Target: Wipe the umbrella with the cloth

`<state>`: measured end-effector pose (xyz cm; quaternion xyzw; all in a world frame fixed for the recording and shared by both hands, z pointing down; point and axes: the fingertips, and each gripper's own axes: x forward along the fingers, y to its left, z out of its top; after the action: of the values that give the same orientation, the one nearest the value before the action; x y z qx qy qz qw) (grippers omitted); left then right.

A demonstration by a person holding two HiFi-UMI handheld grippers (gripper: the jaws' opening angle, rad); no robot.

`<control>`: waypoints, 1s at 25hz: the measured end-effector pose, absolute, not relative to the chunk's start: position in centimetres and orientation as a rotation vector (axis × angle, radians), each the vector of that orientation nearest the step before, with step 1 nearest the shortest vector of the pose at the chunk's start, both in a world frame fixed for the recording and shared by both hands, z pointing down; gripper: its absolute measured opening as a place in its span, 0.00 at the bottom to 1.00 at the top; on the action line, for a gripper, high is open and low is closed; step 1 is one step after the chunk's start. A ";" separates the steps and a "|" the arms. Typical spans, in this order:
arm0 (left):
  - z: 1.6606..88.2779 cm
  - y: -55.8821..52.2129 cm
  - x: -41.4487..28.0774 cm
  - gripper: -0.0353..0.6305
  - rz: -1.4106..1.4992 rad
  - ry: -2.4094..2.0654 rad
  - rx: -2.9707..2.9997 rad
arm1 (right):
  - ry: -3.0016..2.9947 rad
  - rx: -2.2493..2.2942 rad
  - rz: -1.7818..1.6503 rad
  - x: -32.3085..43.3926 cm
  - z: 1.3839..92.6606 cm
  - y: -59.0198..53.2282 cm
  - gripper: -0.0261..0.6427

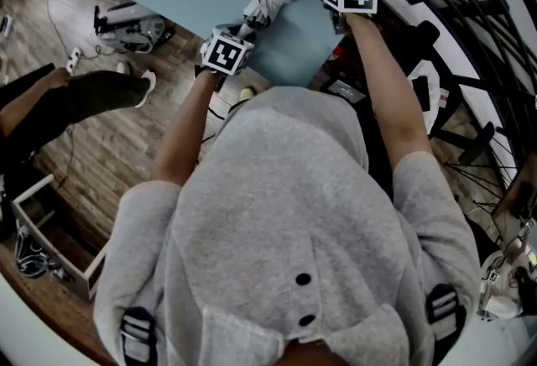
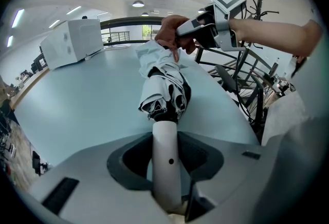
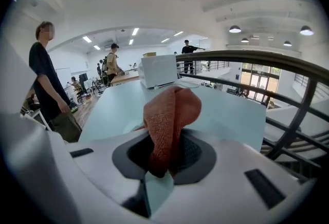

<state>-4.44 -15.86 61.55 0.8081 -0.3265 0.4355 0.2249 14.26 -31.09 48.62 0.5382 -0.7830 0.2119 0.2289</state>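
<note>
**Over the worktop [image 2: 77,94]: umbrella [image 2: 164,87] gripped at its handle, cloth [image 3: 169,110] at its far end**

At the umbrella's near end, the left tool [image 2: 165,164] has its jaws clamped on the smooth white handle [image 2: 164,138], and the folded canopy slants up and away. At the umbrella's far end, the right tool [image 3: 164,159] pinches the rust-coloured cloth, which appears to touch the canopy tip. The handle looks rigid but slick and is the sound place to hold. The canopy is soft, light and loose, and will likely bunch unless wiped along its folds.
</note>
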 end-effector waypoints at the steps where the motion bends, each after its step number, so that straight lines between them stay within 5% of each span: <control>1: 61.6 -15.8 -4.4 0.29 1.200 -0.900 2.226 | -2.159 1.459 0.573 13.5 48.8 -31.1 0.16; 25: 61.6 -15.9 -4.3 0.29 1.176 -0.925 2.235 | -2.222 0.923 0.528 1.9 53.2 -23.1 0.16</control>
<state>-4.33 -15.90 61.63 0.8098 -0.3351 0.4260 0.2244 1.91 -23.09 53.18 0.3533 -0.8507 0.2022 0.3325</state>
